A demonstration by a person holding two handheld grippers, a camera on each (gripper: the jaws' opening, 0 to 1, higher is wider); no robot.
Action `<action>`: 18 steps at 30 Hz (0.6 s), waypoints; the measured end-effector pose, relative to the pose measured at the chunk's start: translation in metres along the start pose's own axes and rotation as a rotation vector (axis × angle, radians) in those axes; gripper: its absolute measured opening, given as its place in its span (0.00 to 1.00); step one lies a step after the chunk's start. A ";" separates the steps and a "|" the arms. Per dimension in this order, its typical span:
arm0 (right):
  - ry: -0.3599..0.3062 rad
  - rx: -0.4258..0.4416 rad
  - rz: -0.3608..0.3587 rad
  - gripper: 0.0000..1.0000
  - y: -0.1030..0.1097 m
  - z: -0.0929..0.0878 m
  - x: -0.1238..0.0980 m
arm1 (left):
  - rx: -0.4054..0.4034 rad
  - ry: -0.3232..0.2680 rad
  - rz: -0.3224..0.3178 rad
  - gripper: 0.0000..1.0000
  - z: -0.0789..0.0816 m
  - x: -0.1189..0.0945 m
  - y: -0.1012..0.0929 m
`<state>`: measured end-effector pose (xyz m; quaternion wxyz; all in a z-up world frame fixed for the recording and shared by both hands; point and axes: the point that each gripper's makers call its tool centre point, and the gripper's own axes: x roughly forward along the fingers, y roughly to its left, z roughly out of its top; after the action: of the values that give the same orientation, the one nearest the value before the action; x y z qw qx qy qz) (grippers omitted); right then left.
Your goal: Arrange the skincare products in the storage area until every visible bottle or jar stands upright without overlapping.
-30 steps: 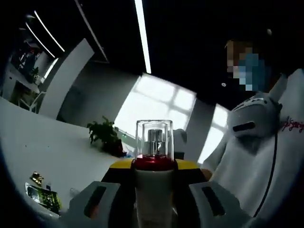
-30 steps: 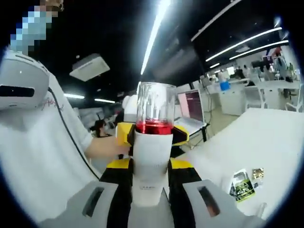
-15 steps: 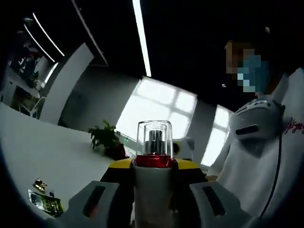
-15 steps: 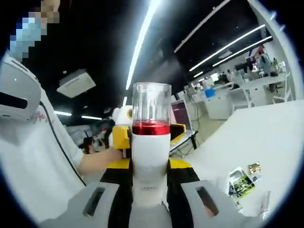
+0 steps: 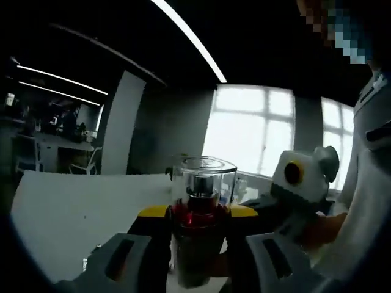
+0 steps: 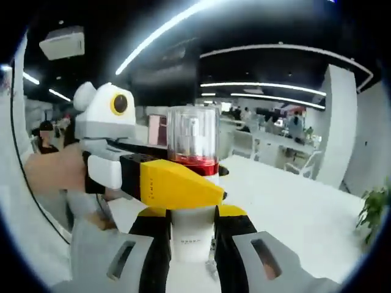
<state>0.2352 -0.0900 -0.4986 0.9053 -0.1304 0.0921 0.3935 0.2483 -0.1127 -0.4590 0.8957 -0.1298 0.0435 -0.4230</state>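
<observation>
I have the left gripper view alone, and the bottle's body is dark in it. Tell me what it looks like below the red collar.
Observer: In the right gripper view the bottle has a white body with small print on it. It stands between the jaws of the right hand-held gripper.
Operator: Tell me how my left one sits on it.
Observer: The left hand-held gripper comes in from the left of that view, and its yellow jaw crosses the bottle at the red collar.
Operator: Name anything else out there.
Observer: A green plant stands at the far edge of the white table.
</observation>
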 end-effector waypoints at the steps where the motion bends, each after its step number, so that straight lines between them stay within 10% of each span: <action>1: -0.005 0.006 -0.007 0.25 0.001 0.001 -0.002 | -0.009 -0.024 0.021 0.28 0.002 0.002 0.000; 12: 0.016 -0.040 -0.084 0.25 -0.009 -0.007 0.000 | 0.043 -0.002 0.288 0.27 -0.008 0.000 0.014; 18: 0.013 -0.036 -0.087 0.25 -0.009 -0.009 -0.001 | 0.051 -0.018 0.304 0.27 -0.008 -0.002 0.014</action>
<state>0.2406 -0.0990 -0.5053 0.9184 -0.1531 0.0853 0.3546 0.2563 -0.1038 -0.4702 0.9528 -0.1026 0.0437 -0.2823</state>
